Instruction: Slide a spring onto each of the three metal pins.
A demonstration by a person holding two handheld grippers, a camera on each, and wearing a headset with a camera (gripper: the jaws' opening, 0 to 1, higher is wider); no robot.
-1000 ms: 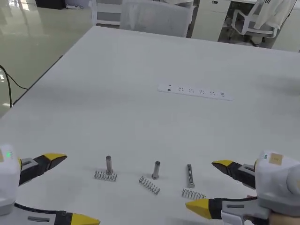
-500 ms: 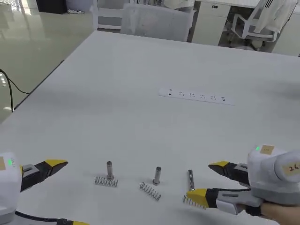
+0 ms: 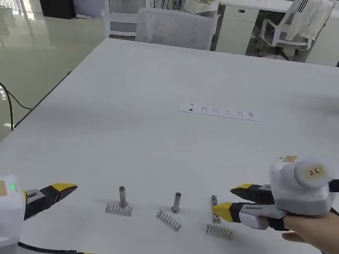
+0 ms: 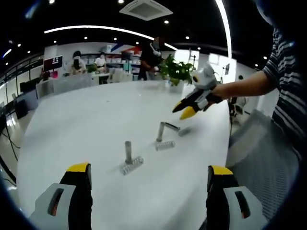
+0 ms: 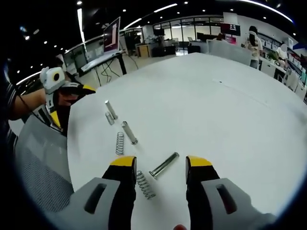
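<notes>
Three short metal pins stand in a row near the table's front edge: left pin [image 3: 122,196], middle pin [image 3: 177,201], right pin [image 3: 214,202]. A loose spring lies by each: left spring [image 3: 118,210], middle spring [image 3: 169,220], right spring [image 3: 219,232]. My right gripper [image 3: 231,200] is open, its yellow tips either side of the right pin [image 5: 164,164], with the right spring [image 5: 144,184] by one jaw. My left gripper [image 4: 148,170] is open wide, well short of the left pin [image 4: 128,152] and its spring [image 4: 132,166].
A white power strip [image 3: 220,111] lies flat mid-table. Office chairs [image 3: 175,26] stand beyond the far edge. The table's left edge [image 3: 47,90] runs diagonally, with floor and a cable below it. People sit at distant desks in the left gripper view.
My right gripper has moved left and forward until its tips flank the right pin. The left gripper has hardly moved. The head camera has shifted a little.
</notes>
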